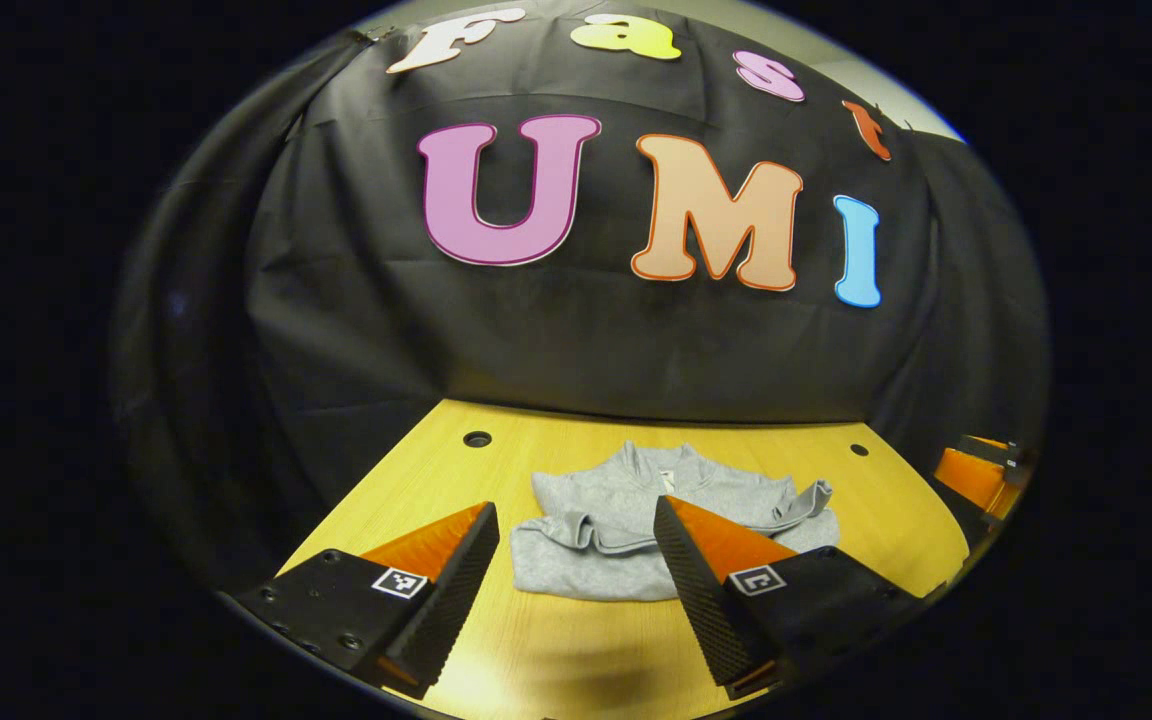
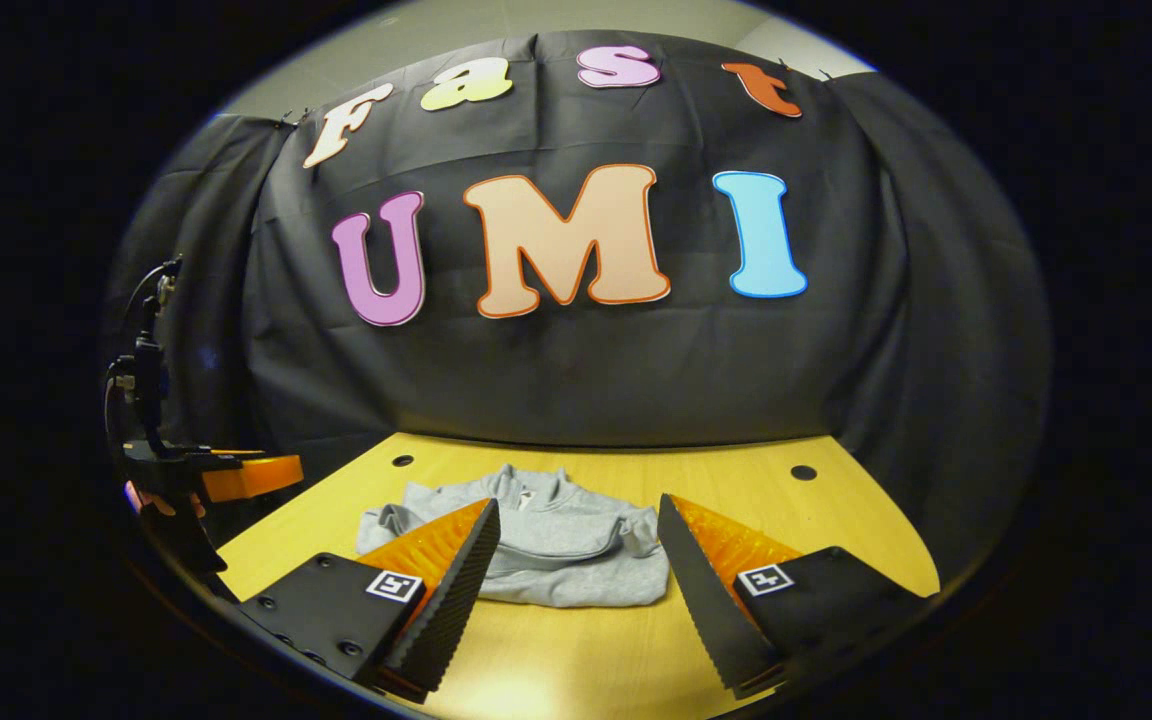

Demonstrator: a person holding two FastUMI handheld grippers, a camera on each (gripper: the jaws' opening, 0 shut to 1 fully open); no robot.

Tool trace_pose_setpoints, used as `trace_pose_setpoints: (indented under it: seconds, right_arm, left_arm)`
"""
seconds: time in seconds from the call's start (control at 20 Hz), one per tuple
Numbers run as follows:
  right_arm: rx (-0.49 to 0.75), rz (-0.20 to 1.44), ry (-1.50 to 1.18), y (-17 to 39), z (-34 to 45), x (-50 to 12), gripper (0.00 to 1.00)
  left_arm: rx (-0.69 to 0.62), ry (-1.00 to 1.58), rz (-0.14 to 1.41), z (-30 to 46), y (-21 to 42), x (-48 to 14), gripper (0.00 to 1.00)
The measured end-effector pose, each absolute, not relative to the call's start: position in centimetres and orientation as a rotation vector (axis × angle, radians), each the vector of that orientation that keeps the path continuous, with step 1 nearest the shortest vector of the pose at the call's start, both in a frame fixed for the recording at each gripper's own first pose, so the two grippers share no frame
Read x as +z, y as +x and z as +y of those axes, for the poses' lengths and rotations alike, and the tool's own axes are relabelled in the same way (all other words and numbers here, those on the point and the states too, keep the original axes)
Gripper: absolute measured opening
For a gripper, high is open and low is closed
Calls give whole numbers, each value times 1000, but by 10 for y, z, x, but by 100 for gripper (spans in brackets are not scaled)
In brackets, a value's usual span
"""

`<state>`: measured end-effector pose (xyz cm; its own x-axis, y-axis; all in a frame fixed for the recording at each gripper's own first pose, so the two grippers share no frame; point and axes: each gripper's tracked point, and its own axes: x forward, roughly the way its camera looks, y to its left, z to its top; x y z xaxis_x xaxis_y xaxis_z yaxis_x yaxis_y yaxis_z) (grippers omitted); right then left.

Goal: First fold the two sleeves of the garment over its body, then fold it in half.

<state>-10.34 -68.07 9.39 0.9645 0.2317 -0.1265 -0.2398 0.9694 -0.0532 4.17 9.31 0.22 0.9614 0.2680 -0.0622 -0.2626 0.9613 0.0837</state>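
**Grey garment lies bundled on the table, both grippers wide apart above its near edge**

The grey garment lies on the yellow wooden table, toward the far side, close under the black cloth wall. Its collar points at the wall, and a small pale tag shows inside the neck; any writing on it is too small to read. Both sleeves are already drawn in across the body, leaving rumpled folds on the front. The garment is not yet folded in half.

In the left gripper view, the left gripper hangs over the table on the near side of the garment, its two orange-and-black fingers spread wide with nothing between them. Each finger carries a small square black-and-white marker. The right gripper shows as an orange and black shape at the right edge, well off to the garment's side.

In the right gripper view, the right gripper likewise stands on the near side of the garment, fingers spread and holding nothing. The left gripper shows well to the garment's left, beyond the table edge, a hand just visible on it. Two dark round holes sit in the tabletop beside the garment's far corners.
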Motion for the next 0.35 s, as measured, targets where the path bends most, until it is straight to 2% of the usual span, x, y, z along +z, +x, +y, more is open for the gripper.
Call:
trace_pose_setpoints:
  seconds: [0.35]
  right_arm:
    - [201,88,-61,-118,-688,103,98]
  left_arm:
    - [254,59,128,99,18,-15,93]
